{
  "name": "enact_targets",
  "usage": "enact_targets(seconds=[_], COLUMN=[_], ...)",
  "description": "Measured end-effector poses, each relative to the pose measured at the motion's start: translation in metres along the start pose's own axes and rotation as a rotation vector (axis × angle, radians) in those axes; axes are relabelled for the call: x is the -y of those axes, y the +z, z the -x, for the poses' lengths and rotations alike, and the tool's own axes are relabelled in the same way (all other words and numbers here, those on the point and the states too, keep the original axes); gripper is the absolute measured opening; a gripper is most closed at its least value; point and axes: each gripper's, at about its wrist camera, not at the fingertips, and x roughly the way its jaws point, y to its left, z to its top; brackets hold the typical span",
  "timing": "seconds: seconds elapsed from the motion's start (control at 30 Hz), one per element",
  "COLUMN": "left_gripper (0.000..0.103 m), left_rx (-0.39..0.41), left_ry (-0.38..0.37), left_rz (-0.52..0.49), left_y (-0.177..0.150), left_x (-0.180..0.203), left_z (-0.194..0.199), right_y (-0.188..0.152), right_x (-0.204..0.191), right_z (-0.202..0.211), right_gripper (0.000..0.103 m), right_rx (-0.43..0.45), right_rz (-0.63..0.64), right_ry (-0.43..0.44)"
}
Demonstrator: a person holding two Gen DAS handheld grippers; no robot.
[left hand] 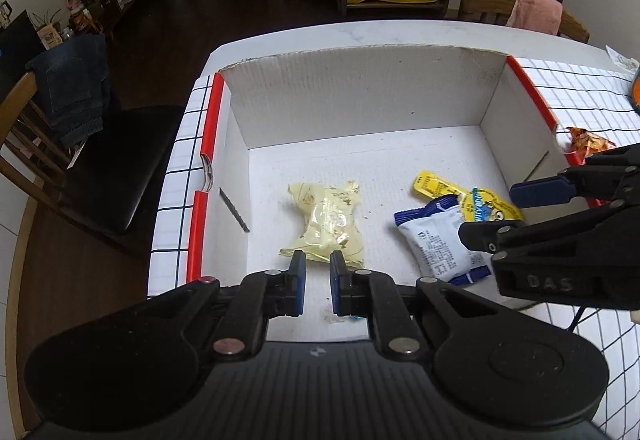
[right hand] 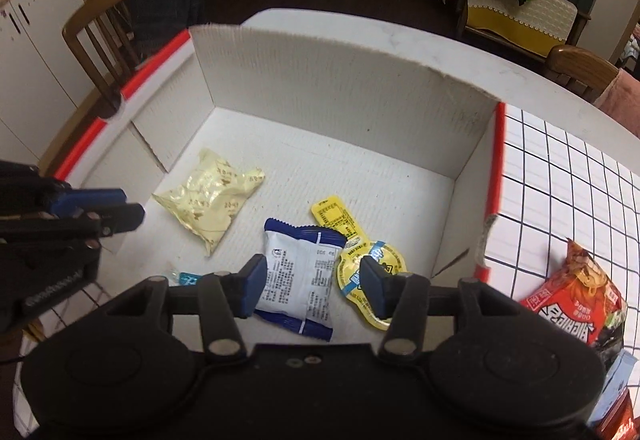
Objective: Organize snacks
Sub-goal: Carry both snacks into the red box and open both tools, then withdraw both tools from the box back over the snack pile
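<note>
A white cardboard box [left hand: 360, 95] [right hand: 344, 79] with red rims holds three snacks: a pale yellow packet [left hand: 328, 224] [right hand: 208, 199], a blue-and-white packet [left hand: 436, 240] [right hand: 300, 276] and a yellow jelly cup [left hand: 480, 203] [right hand: 360, 260]. My left gripper [left hand: 318, 266] hovers over the near edge of the pale packet, jaws a narrow gap apart and empty; it also shows in the right wrist view [right hand: 116, 207]. My right gripper [right hand: 312, 276] is open and empty above the blue-and-white packet; it also shows in the left wrist view [left hand: 504, 211].
The box stands on a grid-patterned cloth [right hand: 568, 175] on a white table. A red snack bag [right hand: 580, 300] [left hand: 588, 143] lies on the cloth right of the box. A small blue wrapper [right hand: 186, 278] lies in the box's near corner. Wooden chairs [left hand: 48, 143] stand around the table.
</note>
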Motion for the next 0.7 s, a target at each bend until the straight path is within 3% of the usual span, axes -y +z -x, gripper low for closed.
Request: enact_targets(seconds=[0.3, 0.7], left_gripper=[0.012, 0.012], left_rx=[0.032, 0.095], left_ry=[-0.024, -0.057], left_rz=[-0.012, -0.041], left_y=[0.000, 0.004], left_x=[0.018, 0.071], left_z=[0.023, 0.059], right_y=[-0.013, -0.042], right_x=[0.019, 0.059], right_z=[0.044, 0.104], right_gripper=[0.063, 0.074], right_rx=[0.067, 0.158], right_rz=[-0.058, -0.105], right_ry=[0.059, 0.098])
